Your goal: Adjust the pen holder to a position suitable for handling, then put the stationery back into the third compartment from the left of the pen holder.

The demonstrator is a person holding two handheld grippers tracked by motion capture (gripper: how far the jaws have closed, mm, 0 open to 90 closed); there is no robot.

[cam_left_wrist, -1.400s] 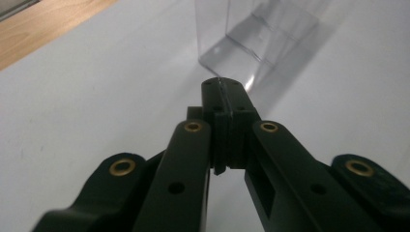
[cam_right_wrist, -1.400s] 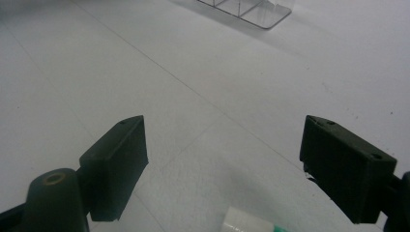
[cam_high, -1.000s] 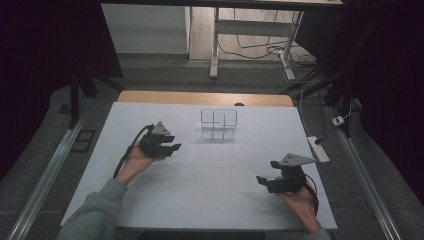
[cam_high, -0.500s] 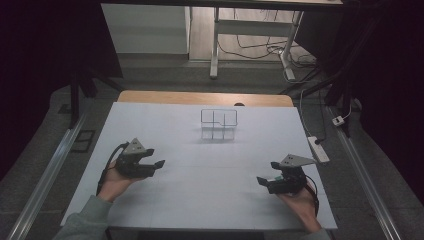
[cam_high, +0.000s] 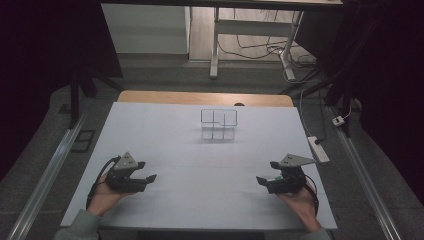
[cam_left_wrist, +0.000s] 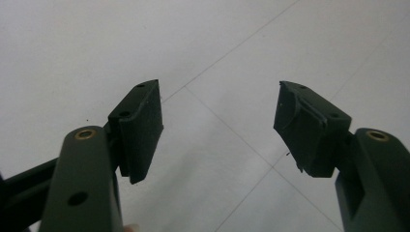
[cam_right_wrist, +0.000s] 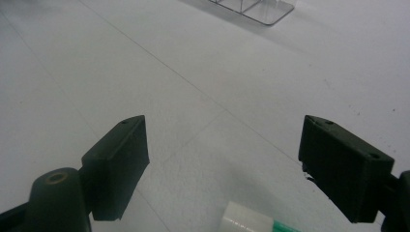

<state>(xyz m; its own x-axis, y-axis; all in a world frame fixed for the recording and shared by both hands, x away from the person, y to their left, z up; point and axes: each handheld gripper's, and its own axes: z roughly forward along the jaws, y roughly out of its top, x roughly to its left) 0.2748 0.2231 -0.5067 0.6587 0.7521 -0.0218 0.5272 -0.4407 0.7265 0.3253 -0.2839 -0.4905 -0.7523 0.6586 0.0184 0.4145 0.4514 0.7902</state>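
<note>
Left tongs (cam_high: 146, 170), lower left, have just been opening, empty; right tongs (cam_high: 267, 172) gape over perhaps a white-and-green marker (cam_right_wrist: 251, 221).

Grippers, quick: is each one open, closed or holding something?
Left gripper: open, jaws just been opening, nothing between them.
Right gripper: open, nothing gripped.

The left claw (cam_left_wrist: 220, 130) points down at the white surface (cam_left_wrist: 96, 43); its two black jaws rise from 7 and 5 o'clock and stand wide apart, having just been opening; nothing lies between them; thin seam lines (cam_left_wrist: 227, 121) on the surface cross in the gap, one running toward 1 o'clock, one toward 5 o'clock.
</note>
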